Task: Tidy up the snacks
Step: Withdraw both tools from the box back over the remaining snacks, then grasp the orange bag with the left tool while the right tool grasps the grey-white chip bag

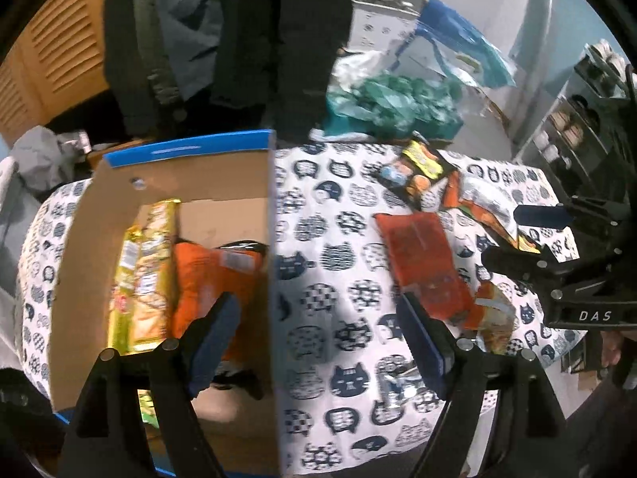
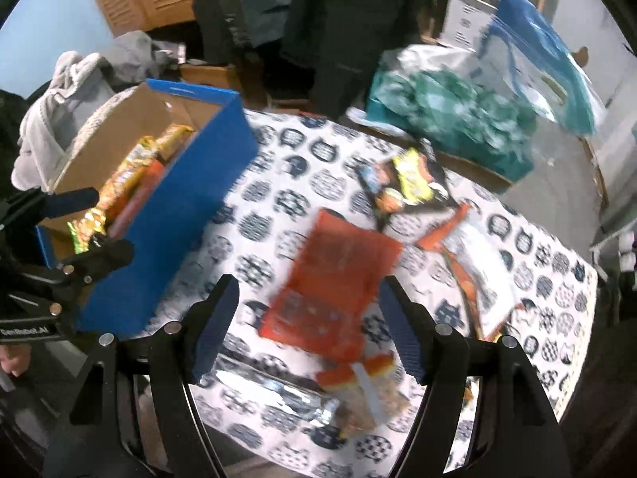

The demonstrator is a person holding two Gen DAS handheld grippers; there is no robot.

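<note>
A cardboard box [image 1: 191,183] with blue outer walls [image 2: 191,203] stands on the left of the cat-print tablecloth [image 1: 330,215]. It holds a gold snack pack [image 1: 145,275] and an orange pack [image 1: 207,279]. My left gripper [image 1: 318,338] is open and empty, astride the box's right wall. A flat red pack [image 2: 334,275] lies on the cloth below my right gripper [image 2: 308,328], which is open, its pads clear of the pack. Near it lie a black-and-yellow pack [image 2: 406,187], a white-and-orange pack [image 2: 473,263] and a small orange-topped bag [image 2: 366,382].
A green plastic bag [image 1: 390,103] and a blue bag [image 1: 458,40] sit at the table's far edge. Dark coats hang behind. Grey cloth [image 2: 59,91] is heaped at the far left. A shelf rack with jars [image 1: 577,119] stands on the right.
</note>
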